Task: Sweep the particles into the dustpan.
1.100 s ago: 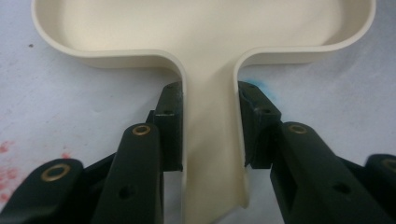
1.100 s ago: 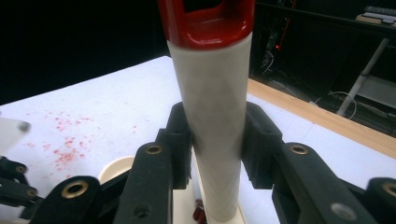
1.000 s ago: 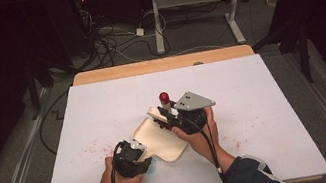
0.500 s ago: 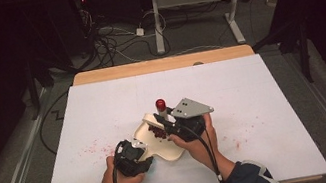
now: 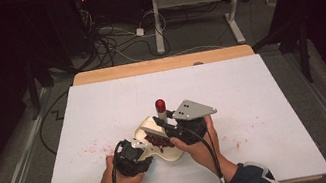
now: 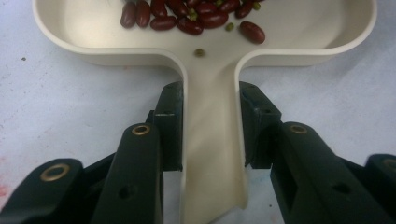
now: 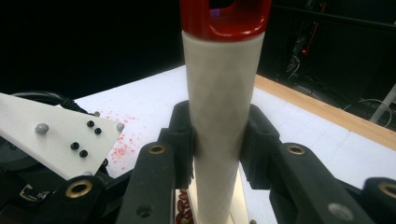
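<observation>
A cream scoop pan (image 5: 174,152) lies on the white table, with dark red beans (image 5: 157,141) and a few small green ones (image 6: 192,16) in its bowl (image 6: 116,53). My left gripper (image 5: 142,152) is shut on the pan's flat handle (image 6: 212,140), one jaw on each side. My right gripper (image 5: 162,122) is shut on an upright cream cylinder handle (image 7: 222,107) with a red cap (image 5: 160,105), held just over the pan's far side. What hangs below that handle is hidden; beans (image 7: 183,206) show under it.
Red stains speckle the white table cover left of the pan (image 5: 90,147) and to its right (image 5: 239,135). A wooden strip (image 5: 161,64) runs along the far edge. Cables and desk legs (image 5: 156,16) lie on the floor beyond. The left gripper's grey plate (image 7: 56,135) sits close by.
My right gripper has carried the red-capped handle a little to the left and toward the person, over the pan. The left gripper keeps its hold on the pan handle.
</observation>
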Action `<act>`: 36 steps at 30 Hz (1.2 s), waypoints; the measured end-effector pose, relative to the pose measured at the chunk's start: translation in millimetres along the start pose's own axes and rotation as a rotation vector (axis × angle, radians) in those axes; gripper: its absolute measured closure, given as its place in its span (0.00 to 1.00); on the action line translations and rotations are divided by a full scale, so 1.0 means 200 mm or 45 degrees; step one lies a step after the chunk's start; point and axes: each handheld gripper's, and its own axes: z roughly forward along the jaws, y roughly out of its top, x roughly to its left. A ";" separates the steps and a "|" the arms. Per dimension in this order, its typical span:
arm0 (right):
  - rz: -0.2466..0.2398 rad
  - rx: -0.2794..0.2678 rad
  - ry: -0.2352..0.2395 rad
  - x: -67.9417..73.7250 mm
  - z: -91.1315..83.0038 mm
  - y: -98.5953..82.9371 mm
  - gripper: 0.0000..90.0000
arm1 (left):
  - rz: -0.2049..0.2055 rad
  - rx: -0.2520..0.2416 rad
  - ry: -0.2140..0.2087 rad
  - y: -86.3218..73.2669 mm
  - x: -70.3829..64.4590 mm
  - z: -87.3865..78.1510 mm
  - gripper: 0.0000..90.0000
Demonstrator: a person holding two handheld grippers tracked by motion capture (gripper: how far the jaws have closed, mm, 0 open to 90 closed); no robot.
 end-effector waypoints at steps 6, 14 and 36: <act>0.011 -0.010 0.012 -0.04 -0.04 0.01 0.77 | 0.019 0.002 -0.001 -0.01 0.00 0.00 0.71; 0.105 -0.063 0.010 -0.12 -0.10 0.05 0.77 | 0.029 0.002 -0.014 -0.01 0.01 0.00 0.71; -0.060 -0.015 -0.284 -0.30 -0.13 0.00 0.77 | 0.077 0.029 -0.047 -0.04 0.00 -0.04 0.71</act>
